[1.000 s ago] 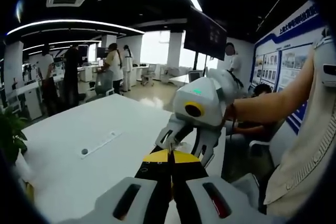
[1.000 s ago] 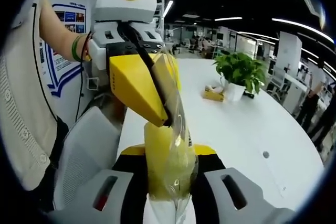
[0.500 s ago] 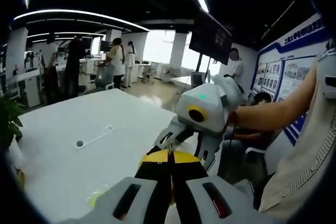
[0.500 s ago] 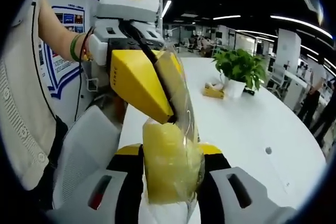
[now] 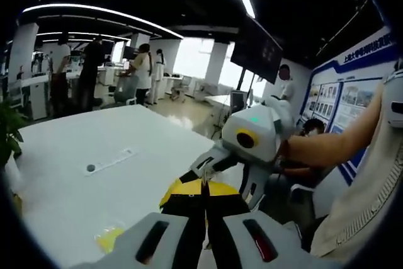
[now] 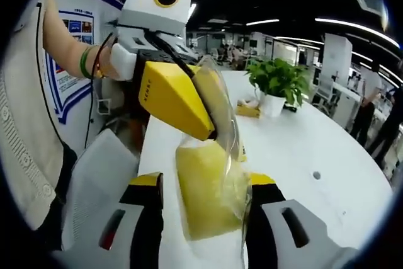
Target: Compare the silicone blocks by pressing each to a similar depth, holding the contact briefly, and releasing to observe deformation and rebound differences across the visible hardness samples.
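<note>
A yellow silicone block (image 6: pixel 204 200) hangs inside a clear plastic bag (image 6: pixel 228 124) over the white table (image 6: pixel 302 149). My left gripper (image 6: pixel 213 135) comes in from the upper left, its yellow jaws shut on the bag's top edge. My right gripper (image 6: pixel 204 184) stands open around the block, with a gap at its left jaw and the bag brushing its right jaw. In the left gripper view my left gripper (image 5: pixel 203 186) shows its yellow tips pressed together, and my right gripper (image 5: pixel 227 176) sits just beyond them with fingers spread.
A potted plant (image 6: pixel 277 80) stands on the table with a yellow pack (image 6: pixel 249 110) beside it. Another yellow piece (image 5: pixel 110 239) lies near the table's (image 5: pixel 94 143) edge. People stand at desks (image 5: pixel 141 74) far off. A person's arm (image 5: pixel 327 146) holds each gripper.
My right gripper's jaws have spread apart off the bagged block, which they squeezed before. The left gripper keeps its hold on the bag's top. Both views have shifted slightly.
</note>
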